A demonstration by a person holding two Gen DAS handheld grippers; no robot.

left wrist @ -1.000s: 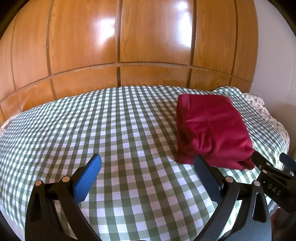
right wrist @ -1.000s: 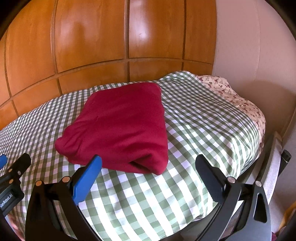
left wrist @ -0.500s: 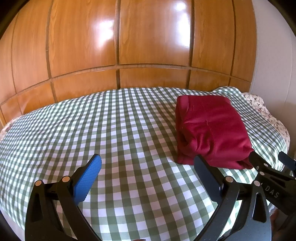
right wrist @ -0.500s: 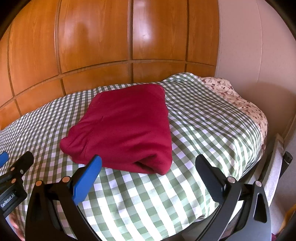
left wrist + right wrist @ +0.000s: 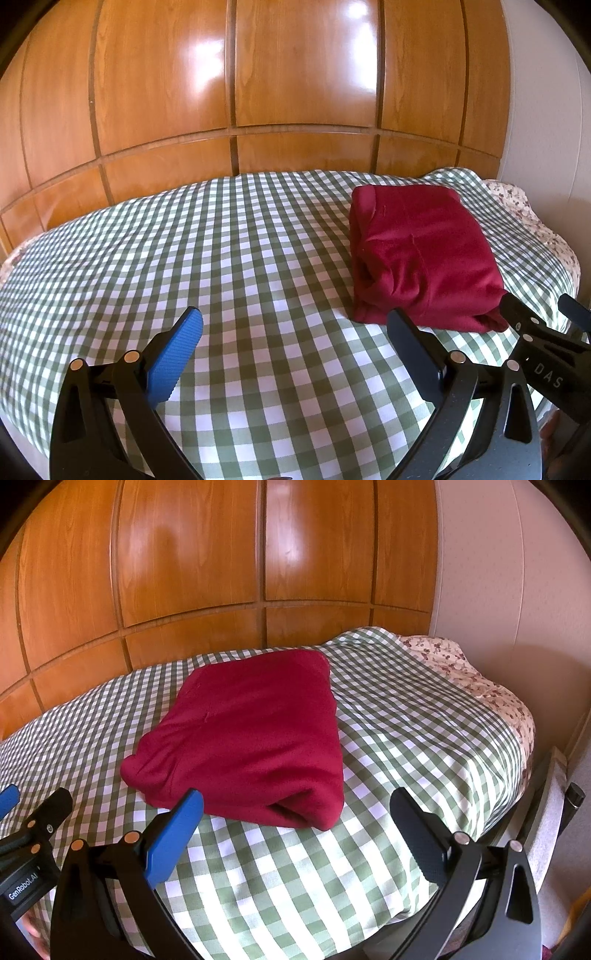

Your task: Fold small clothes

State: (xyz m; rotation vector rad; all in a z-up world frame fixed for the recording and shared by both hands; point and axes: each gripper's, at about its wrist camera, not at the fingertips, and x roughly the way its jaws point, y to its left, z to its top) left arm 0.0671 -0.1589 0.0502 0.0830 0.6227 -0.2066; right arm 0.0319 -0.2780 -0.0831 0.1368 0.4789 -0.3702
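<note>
Red garment (image 5: 251, 738) is folded into a compact, roughly rectangular bundle, lying flat on the bed (image 5: 184, 258), which has a green-and-white checked cover. It sits toward the right end of the bed, near the far edge by the wooden panel wall (image 5: 295, 74). Fold edges are rounded and slightly bulky on the near side; a loose tuck shows at the near-left corner in the left wrist view.

Left gripper (image 5: 295, 328): fingers spread wide, nothing between them, hovering over bare checked cover to the left of the garment (image 5: 421, 258). Its right finger overlaps the garment's near edge in view; cannot tell if it touches.

Right gripper (image 5: 295, 808): fingers also spread wide, empty, held just in front of the garment's near edge, apart from the cloth. Blue pad on its left finger (image 5: 173, 842) overlaps the bundle's near-left corner in view only.

Each gripper shows at the edge of the other's view, side by side.

Floral sheet (image 5: 480, 686) shows beyond the checked cover at the bed's right end, next to a pale wall (image 5: 498, 572).
</note>
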